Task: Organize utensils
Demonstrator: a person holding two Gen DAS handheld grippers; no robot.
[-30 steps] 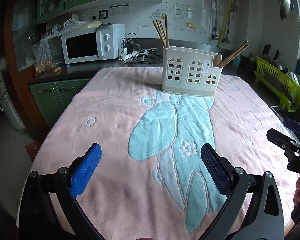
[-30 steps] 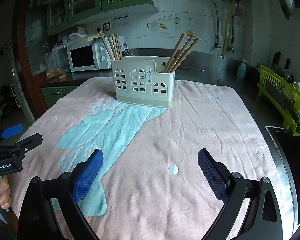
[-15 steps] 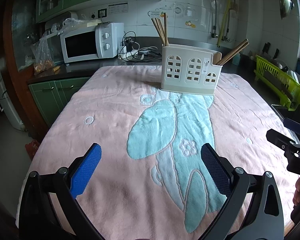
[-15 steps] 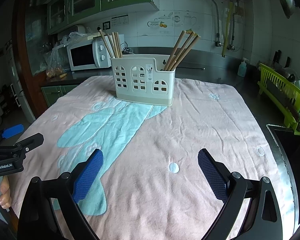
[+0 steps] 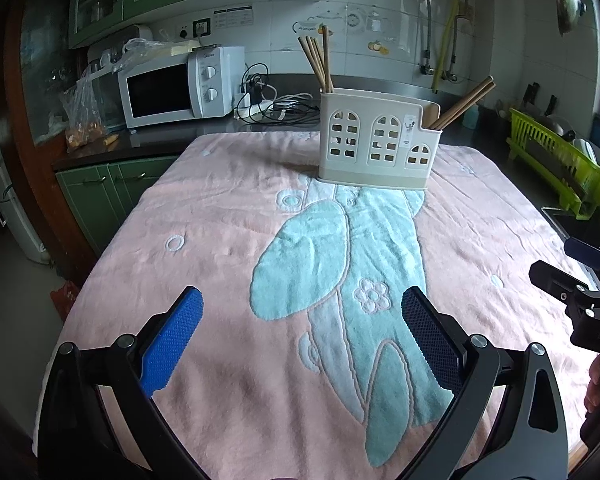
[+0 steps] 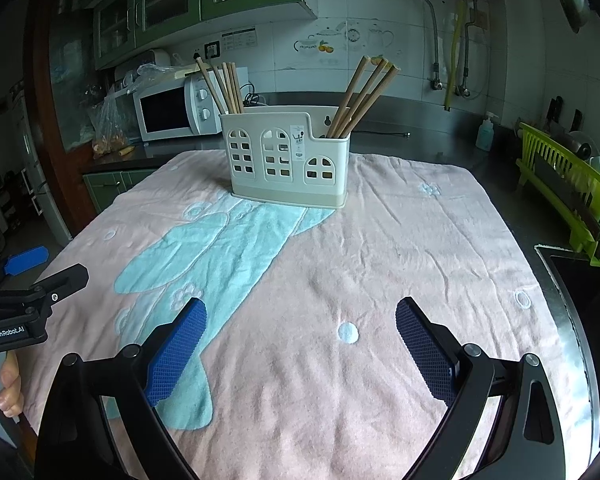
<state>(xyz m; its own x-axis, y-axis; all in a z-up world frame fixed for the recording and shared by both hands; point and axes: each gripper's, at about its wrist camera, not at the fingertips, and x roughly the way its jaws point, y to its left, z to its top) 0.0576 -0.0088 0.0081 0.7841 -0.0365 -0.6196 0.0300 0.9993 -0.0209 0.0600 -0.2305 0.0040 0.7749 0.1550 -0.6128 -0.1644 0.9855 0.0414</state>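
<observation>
A cream utensil holder [image 5: 374,142] [image 6: 286,156] with arched cut-outs stands at the far middle of the pink towel. Several wooden chopsticks [image 5: 318,62] [image 6: 222,86] lean in its left compartment. Several more chopsticks [image 5: 466,100] [image 6: 366,94] lean in the right one. My left gripper [image 5: 302,314] hovers open over the near towel, nothing between its blue pads. My right gripper [image 6: 300,320] is open too, well short of the holder. Each gripper shows at the edge of the other's view: the right gripper [image 5: 572,268] and the left gripper [image 6: 32,270].
A pink towel [image 5: 228,216] [image 6: 412,240] with a pale blue figure covers the table. A white microwave [image 5: 176,84] [image 6: 168,110], cables and a plastic bag sit on the back counter. A green dish rack [image 5: 560,160] [image 6: 568,184] stands at the right. A hand [image 6: 10,392] holds the left gripper.
Both views have tilted slightly, so the holder sits a little higher in the left view and lower in the right view. Both grippers stay open and empty.
</observation>
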